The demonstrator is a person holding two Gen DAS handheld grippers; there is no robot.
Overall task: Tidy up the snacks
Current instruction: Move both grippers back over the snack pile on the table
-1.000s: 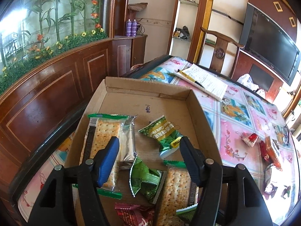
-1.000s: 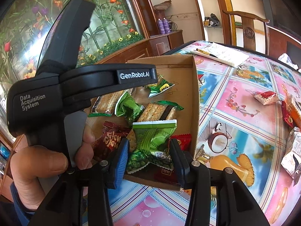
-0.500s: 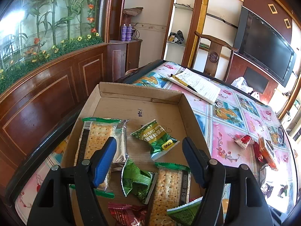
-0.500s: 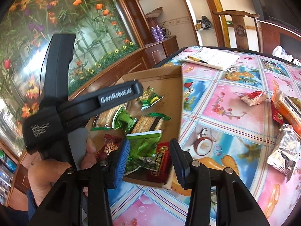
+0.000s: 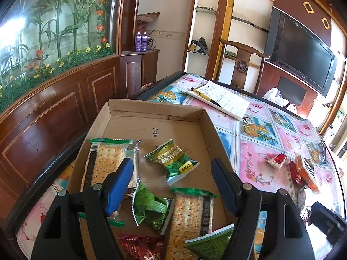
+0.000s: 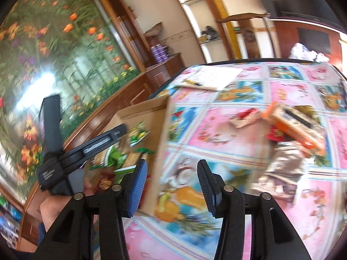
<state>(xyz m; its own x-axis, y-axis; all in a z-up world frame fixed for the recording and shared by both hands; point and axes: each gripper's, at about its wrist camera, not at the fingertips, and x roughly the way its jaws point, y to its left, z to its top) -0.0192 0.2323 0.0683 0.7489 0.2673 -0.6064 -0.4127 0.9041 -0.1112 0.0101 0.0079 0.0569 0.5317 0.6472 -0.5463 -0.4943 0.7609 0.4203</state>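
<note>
Cardboard tray (image 5: 156, 110) at the table's (image 5: 256, 151) left edge already holds several packets, among them cracker packs (image 5: 106, 162) and green snack bags (image 5: 173, 160). More snacks (image 6: 297, 125) lie loose on the flowered cloth to the right, not yet collected. Left gripper (image 5: 171, 184) hovers released over the tray; right gripper (image 6: 171, 186), jaws just opened and empty, points toward the loose pile.

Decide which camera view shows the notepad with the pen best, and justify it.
The left wrist view: the notepad lies sharp and unobstructed, its pen distinct. In the right wrist view it is motion-blurred and the pen is barely discernible.
</note>
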